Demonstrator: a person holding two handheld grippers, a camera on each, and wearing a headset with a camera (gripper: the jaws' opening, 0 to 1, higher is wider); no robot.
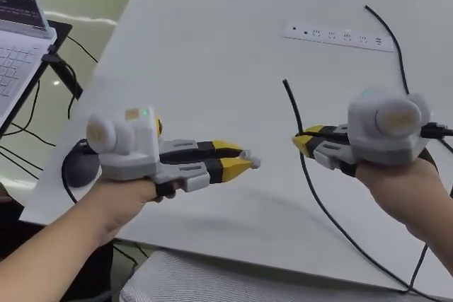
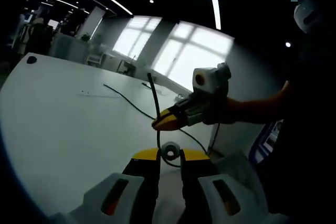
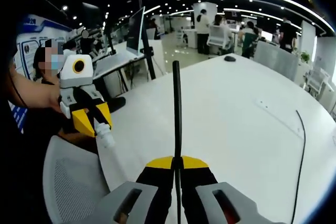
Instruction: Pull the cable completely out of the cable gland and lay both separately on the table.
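Closest in, the left gripper is clamped on the small pale cable gland, held above the table's near edge; across a clear gap the right gripper pinches the black cable, whose free end stands up bare while the rest trails down past the near edge. Gland and cable look fully parted, so the pull seems done; what is left is the laying down: lower each to the tabletop, well apart from the other, then loosen the jaws one side at a time.
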